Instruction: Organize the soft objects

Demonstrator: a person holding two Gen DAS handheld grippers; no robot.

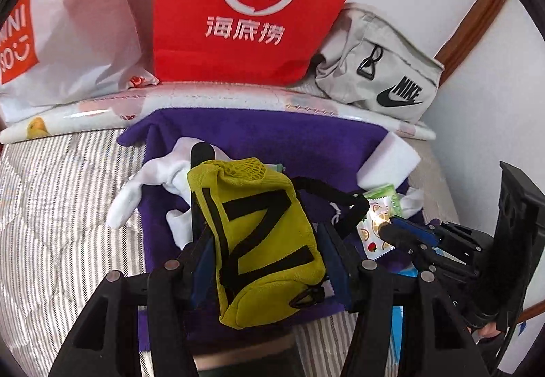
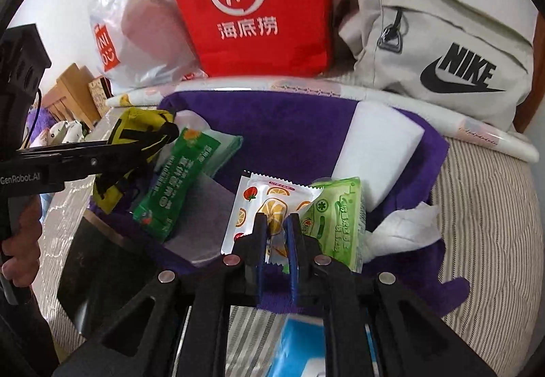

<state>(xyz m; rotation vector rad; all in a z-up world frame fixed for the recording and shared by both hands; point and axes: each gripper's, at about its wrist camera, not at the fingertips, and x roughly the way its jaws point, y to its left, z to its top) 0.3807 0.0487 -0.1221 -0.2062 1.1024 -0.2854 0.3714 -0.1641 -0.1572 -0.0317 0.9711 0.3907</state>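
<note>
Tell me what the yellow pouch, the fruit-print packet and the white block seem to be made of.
Yellow pouch: looks like woven fabric with black webbing straps and a mesh top; matte, soft creases.
Fruit-print packet: likely glossy plastic film, judging by its sheen and serrated sealed edge.
White block: probably foam or sponge; matte, crisp edges, though the texture is too fine to confirm.

Ahead: my way is blocked by red bag point(image 1: 252, 9), grey waist bag point(image 2: 439, 46), white plastic bag point(image 1: 78, 36). Purple cloth point(image 2: 289, 131) crowded with packets. Free: striped bed point(image 1: 61, 193) at my left.
</note>
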